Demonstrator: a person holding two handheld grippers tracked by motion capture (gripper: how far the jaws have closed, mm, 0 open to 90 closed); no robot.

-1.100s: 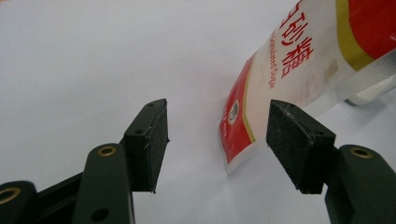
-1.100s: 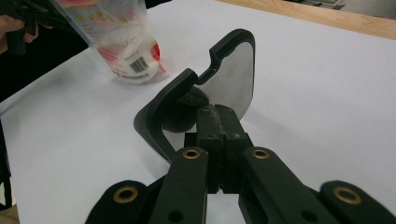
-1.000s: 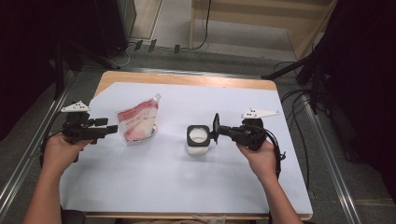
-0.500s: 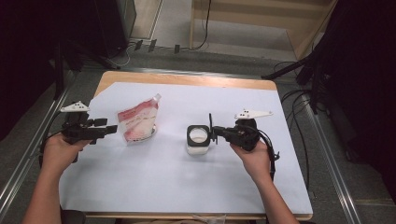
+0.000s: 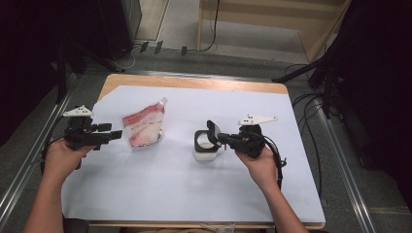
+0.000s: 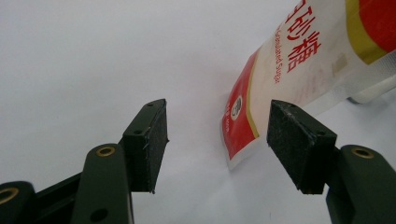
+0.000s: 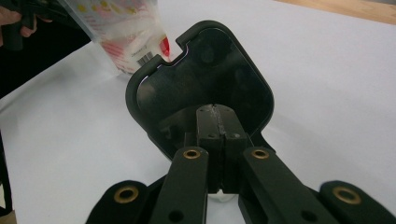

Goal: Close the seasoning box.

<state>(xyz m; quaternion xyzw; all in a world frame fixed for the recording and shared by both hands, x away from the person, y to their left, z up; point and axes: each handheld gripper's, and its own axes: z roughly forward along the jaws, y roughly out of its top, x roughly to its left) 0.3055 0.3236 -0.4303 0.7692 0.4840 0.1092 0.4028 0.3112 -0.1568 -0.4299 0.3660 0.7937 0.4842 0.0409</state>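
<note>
Lid tipped up over the open white jar

Your right tongs (image 5: 218, 138) are clamped on the black lid (image 7: 201, 88), held above the jar (image 5: 205, 145) at mid-counter (image 5: 204, 194), something white inside. Your left tongs (image 6: 217, 140) stand apart beside the sugar pouch (image 5: 143, 128).

Sugar pouch (image 5: 142, 128): red, white and yellow printed stand-up bag, upright and leaning, at the left-centre of the white table cover.

Container (image 5: 204, 148): small white square tub with dark rim, right of the pouch, well apart.

Lid (image 5: 213, 131): black, rounded-square, hinged open, standing upright.
</note>
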